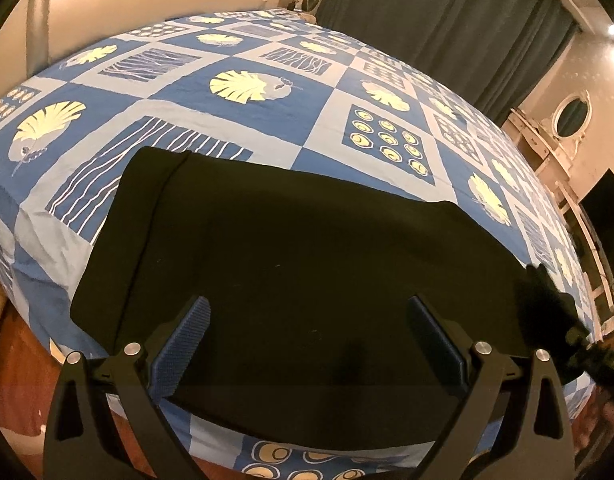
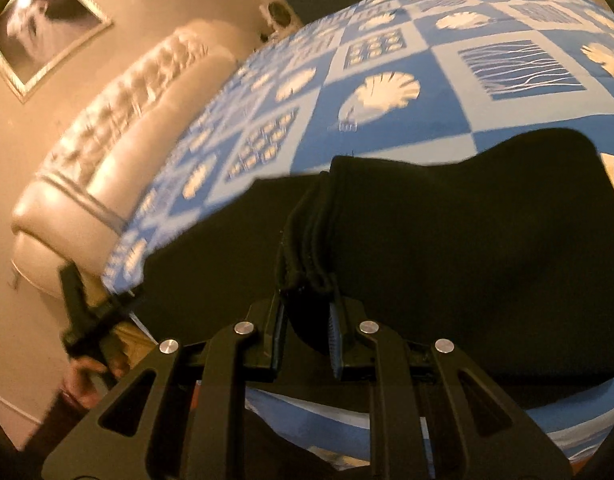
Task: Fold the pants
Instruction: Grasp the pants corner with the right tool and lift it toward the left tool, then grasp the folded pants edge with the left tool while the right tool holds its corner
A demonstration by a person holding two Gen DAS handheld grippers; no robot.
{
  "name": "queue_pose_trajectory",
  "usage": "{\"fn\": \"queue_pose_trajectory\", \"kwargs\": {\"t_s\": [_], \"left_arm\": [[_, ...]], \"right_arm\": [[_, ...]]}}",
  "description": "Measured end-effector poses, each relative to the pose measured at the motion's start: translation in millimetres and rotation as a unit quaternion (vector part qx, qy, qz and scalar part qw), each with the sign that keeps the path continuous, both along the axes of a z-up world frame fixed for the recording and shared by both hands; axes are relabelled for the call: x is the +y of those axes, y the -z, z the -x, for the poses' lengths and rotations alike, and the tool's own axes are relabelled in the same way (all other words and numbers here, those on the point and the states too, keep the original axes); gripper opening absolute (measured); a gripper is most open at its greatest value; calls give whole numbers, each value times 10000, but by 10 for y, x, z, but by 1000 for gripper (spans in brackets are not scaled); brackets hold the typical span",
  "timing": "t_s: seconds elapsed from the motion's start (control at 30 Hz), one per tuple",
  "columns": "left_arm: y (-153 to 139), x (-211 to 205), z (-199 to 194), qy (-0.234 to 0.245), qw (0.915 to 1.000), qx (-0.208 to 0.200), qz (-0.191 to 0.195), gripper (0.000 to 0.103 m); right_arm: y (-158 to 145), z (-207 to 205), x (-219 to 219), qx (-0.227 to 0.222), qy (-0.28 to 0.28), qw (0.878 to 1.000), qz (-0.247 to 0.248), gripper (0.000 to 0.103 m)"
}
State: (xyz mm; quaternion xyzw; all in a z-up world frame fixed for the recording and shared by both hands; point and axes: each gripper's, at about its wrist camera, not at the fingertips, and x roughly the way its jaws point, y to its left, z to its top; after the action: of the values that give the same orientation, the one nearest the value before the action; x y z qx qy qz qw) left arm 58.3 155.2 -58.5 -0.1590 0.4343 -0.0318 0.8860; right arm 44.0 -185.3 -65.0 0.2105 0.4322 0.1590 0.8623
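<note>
Pants (image 1: 299, 264) lay partly folded on the bed (image 1: 187, 92); my right tool (image 2: 307, 320) clamped what looked like stacked hems, left tool (image 1: 307, 332) spread apart, another fold probably remaining.

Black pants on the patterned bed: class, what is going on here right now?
A person is folding black pants on a bed with a blue patterned sheet, using a hand-held gripper in each hand. The right hand-held gripper is shut on a bunched, layered edge of the pants, lifting it off the sheet. The left hand-held gripper hangs open above the flat part of the pants, gripping nothing.
</note>
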Motion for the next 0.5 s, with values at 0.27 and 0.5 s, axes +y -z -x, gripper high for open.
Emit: {"fn": "queue_pose_trajectory", "kwargs": {"t_s": [0.27, 0.5], "left_arm": [[41, 5, 1, -4, 10000, 64, 42, 97], [53, -26, 2, 55, 10000, 69, 1, 97]], "right_arm": [[155, -7, 191, 134, -103, 9990, 406, 17], [140, -5, 335, 86, -235, 9961, 851, 17]]}}
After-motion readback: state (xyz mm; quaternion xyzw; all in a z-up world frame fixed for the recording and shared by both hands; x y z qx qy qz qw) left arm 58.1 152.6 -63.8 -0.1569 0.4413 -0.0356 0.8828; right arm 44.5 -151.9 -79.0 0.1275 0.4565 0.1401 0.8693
